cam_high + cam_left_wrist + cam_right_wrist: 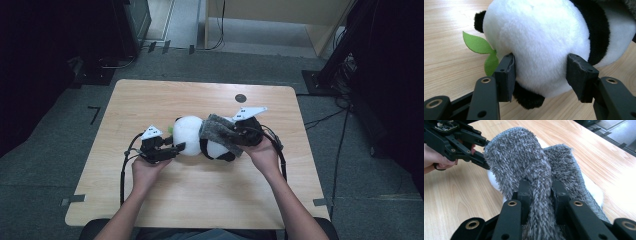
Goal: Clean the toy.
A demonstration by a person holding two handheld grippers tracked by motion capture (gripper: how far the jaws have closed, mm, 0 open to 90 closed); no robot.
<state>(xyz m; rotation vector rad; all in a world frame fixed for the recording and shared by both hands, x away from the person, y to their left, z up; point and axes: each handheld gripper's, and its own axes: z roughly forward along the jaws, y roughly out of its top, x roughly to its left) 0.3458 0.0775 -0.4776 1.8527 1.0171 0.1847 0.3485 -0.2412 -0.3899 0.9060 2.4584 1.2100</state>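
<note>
- Holding the panda [192, 136] by its white head, the left tongs [176, 148] stand about half open, one pad [506, 75] pressed into the plush on each side; the left gripper view shows the fur bulging between them.
- The right tongs [240, 134] are nearly shut, pinching a fold of the grey cloth [220, 131]; in the right gripper view [540, 195] the shaggy cloth rises from between the two black jaws and drapes forward over the toy.
- The panda lies on its side near the middle of the desk [150, 100], slightly toward the far edge, its long axis running roughly parallel to the near and far edges: head toward the left edge, body toward the right.
- The cloth covers the body end and part of the middle; the head end is bare, and a green felt leaf [477, 45] sticks out beside the head on the desk.
- The relation that matters: the uncovered head lies straight ahead of the right tongs, along the toy's long axis, toward the left hand [145, 172].
- My judgement is that the right hand [262, 152], the one with the cloth, must carry it on along that axis, while the left simply steadies the head.
- The left pads sit where the cloth would land, so the pull may stop short of them.
</note>
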